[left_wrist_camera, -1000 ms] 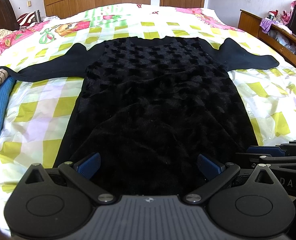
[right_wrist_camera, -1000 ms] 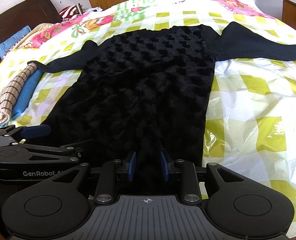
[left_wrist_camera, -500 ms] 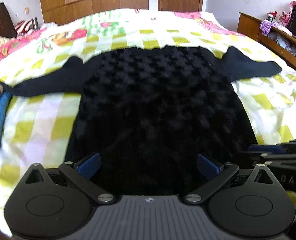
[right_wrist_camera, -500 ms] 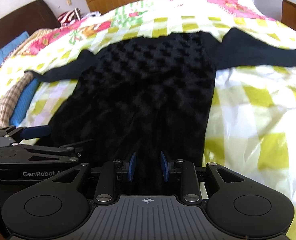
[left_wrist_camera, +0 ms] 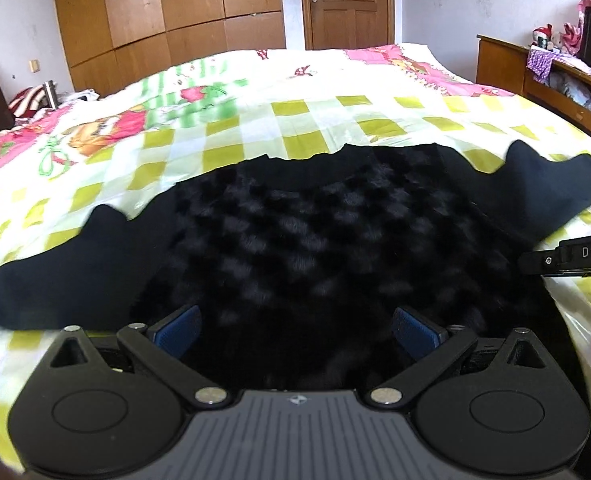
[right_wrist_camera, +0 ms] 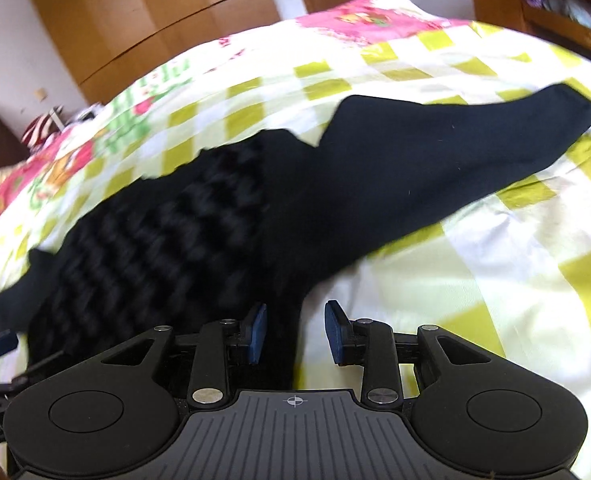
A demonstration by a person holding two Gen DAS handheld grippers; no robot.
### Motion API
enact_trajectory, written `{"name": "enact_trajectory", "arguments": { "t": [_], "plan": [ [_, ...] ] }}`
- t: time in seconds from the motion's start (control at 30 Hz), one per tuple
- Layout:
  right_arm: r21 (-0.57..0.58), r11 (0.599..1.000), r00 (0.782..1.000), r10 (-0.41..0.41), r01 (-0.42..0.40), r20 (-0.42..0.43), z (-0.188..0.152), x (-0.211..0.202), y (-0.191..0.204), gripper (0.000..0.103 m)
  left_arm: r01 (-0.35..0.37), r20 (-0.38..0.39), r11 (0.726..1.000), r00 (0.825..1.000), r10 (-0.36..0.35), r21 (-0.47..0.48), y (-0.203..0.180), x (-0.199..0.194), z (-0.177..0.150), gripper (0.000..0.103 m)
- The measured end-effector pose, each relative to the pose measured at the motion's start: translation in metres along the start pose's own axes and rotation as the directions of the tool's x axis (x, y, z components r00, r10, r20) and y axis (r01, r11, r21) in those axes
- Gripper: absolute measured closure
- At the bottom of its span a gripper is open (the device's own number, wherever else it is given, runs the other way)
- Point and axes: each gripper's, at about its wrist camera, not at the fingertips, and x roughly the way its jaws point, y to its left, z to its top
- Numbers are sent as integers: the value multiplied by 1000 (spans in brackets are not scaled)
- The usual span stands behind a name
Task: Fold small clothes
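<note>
The bed [left_wrist_camera: 295,120] looms nearer than a second ago; the sweater [left_wrist_camera: 315,240] on it fills more of both views, hem end beneath the grippers. The wardrobe [left_wrist_camera: 167,20] stands at 12 o'clock, a shelf [left_wrist_camera: 535,80] at 2. The sweater's length runs 6 to 12, sleeves at 9 and 3. Left gripper [left_wrist_camera: 295,330] fingers stand wide apart. Right gripper [right_wrist_camera: 295,332] jaws have just been opening, cloth edge between, unpinched.

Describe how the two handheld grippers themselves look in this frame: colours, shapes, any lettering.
Both match: the left gripper and right gripper have a ribbed grey centre plate with a small crosshair mark, two round black housings with raised discs, black linkage arms with silver pivot screws, and blue finger pads. In the left view, the other unit's black side shows white letters "DAS". No cables, hands or sleeves are clearly visible.
</note>
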Motion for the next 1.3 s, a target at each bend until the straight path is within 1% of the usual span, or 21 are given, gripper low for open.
{"name": "enact_trajectory", "arguments": {
  "t": [0.07, 0.17, 0.27, 0.3, 0.33, 0.37, 0.43, 0.53, 0.6, 0.63, 0.67, 0.73, 0.8, 0.87, 0.93, 1.03, 1.1, 1.17, 1.23, 1.27, 1.3],
  "plan": [
    [31, 999, 1000, 17, -17, 4, 6, 15, -6, 71, 1, -7, 1000, 1000, -1, 6, 2, 19, 5, 0],
    [57, 997, 998, 52, -54, 37, 14, 32, -9, 68, -2, -12, 1000, 1000, 2, 17, 7, 42, 8, 0],
    [126, 988, 993, 76, -87, 86, 20, 38, -16, 68, -9, 1, 1000, 1000, 9, 18, 13, 57, 11, 0],
    [152, 984, 992, 79, -93, 95, 21, 40, -18, 71, -7, -3, 1000, 1000, 7, 14, 16, 64, 13, 0],
    [167, 982, 992, 70, -86, 101, 22, 42, -19, 81, 0, -16, 1000, 1000, 0, 5, 18, 71, 15, 0],
    [169, 983, 993, 58, -75, 106, 23, 45, -18, 83, 13, -26, 1000, 1000, -13, -3, 19, 77, 17, 0],
    [174, 982, 991, 50, -71, 122, 26, 45, -19, 89, 28, -15, 1000, 999, -28, 5, 17, 86, 22, 0],
    [205, 978, 985, 4, -40, 171, 34, 43, -24, 91, 50, -8, 999, 999, -50, 18, 8, 102, 38, 0],
    [248, 969, 986, -32, -10, 162, 44, 45, -30, 91, 76, -9, 997, 997, -76, 15, 4, 112, 48, 0],
    [260, 966, 989, -39, 0, 144, 49, 47, -33, 90, 75, -6, 997, 997, -75, 25, 1, 114, 50, 0],
    [256, 967, 990, -49, 12, 136, 52, 46, -34, 90, 63, -10, 997, 998, -63, 36, 1, 114, 52, 0],
    [193, 981, 991, -58, 34, 120, 55, 43, -26, 83, 39, -19, 998, 999, -38, 47, 5, 104, 50, 0],
    [156, 987, 990, -64, 44, 128, 51, 27, -19, 82, 3, -6, 997, 1000, -3, 74, 14, 78, 39, 0],
    [116, 993, 989, -36, 20, 140, 38, 0, -15, 82, -19, -1, 995, 1000, 19, 100, 25, 51, 24, 0],
    [78, 997, 994, 3, -12, 110, 19, -25, -11, 82, -37, -33, 992, 999, 42, 120, 38, 27, 4, 0],
    [8, 997, 997, 76, -77, 6, -22, -55, -2, 82, -59, -113, 986, 991, 78, 156, 50, -3, -35, 0],
    [-52, 993, 992, 103, -106, -67, -49, -69, 7, 82, -67, -161, 981, 982, 96, 180, 54, -23, -63, 0],
    [-122, 983, 984, 123, -139, -130, -76, -81, 15, 82, -56, -196, 984, 977, 89, 170, 59, -42, -83, 0],
    [-250, 954, 959, 98, -166, -266, -100, -81, 29, 81, -47, -234, 986, 969, 84, 157, 63, -56, -94, 0],
    [-301, 940, 955, 68, -158, -290, -111, -83, 33, 81, -43, -249, 988, 965, 80, 151, 65, -61, -98, 0],
    [-338, 928, 955, 55, -156, -291, -117, -87, 34, 81, -42, -263, 987, 961, 82, 157, 64, -65, -102, 0]
  ]
}}
